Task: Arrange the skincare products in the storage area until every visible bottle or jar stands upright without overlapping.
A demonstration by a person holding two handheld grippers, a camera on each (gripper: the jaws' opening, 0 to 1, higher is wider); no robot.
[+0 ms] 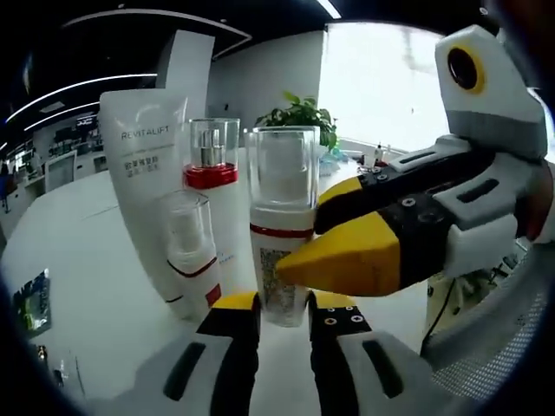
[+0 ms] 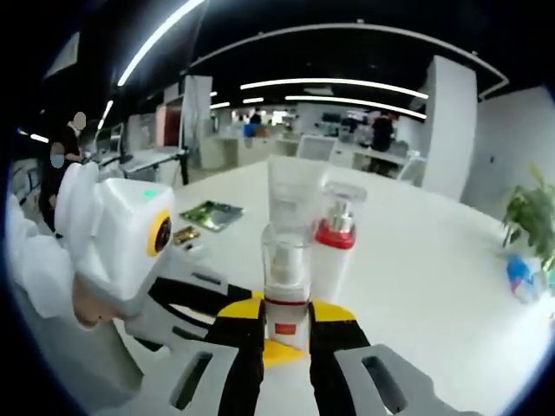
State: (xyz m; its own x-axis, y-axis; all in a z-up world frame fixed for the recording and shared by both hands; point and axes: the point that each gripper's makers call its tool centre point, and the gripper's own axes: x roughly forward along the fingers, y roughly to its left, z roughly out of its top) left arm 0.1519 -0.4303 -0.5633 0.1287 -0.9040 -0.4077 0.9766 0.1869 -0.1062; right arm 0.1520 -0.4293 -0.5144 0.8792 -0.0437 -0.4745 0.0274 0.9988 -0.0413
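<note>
A small pump bottle (image 1: 282, 221) with a clear cap and a red band stands on the white table (image 1: 95, 260). My left gripper (image 1: 284, 303) is shut on its base. My right gripper (image 1: 334, 227) comes in from the right with one yellow jaw in front of the bottle and one behind. In the right gripper view the same bottle (image 2: 286, 286) fills the gap of my right gripper (image 2: 286, 310), which is shut on it. A white REVITALIFT tube (image 1: 143, 165), a red-collared bottle (image 1: 211, 173) and a smaller clear-capped bottle (image 1: 187, 251) stand upright close by on the left.
A green packet (image 2: 211, 214) and small items lie on the table (image 2: 416, 286) to the left. A potted plant (image 1: 299, 117) and a blue object (image 2: 520, 273) sit far off. A mesh chair (image 1: 486, 355) is at the table edge. A person's sleeve (image 2: 35, 269) holds the left gripper.
</note>
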